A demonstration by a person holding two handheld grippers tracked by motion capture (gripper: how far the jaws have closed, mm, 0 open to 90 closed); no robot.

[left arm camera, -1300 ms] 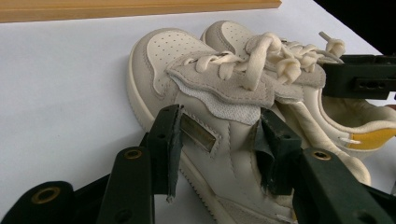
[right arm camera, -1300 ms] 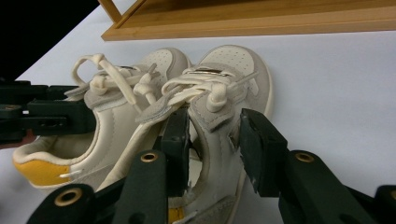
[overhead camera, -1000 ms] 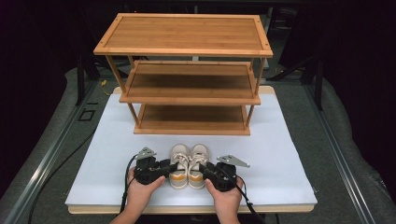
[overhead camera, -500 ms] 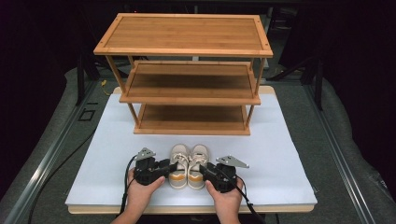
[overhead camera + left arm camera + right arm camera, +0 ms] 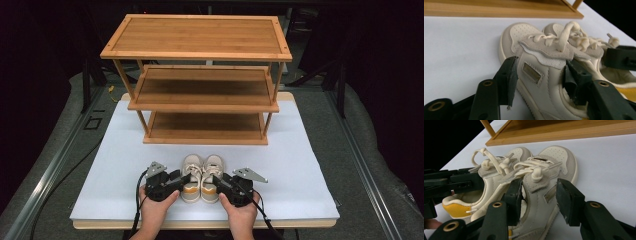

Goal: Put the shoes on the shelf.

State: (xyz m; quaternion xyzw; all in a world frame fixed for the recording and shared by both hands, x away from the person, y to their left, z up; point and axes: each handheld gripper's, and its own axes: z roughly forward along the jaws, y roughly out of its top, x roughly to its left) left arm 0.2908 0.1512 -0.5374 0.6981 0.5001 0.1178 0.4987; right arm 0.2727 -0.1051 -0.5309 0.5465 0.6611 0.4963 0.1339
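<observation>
Two shoes side by side on the board, before the rack.

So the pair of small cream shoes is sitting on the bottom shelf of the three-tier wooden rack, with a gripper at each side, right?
Not quite. The pair of small cream shoes sits on the white table mat in front of the three-tier wooden rack, not on its bottom shelf, as the high view shows. The left gripper and right gripper do flank them.
</observation>
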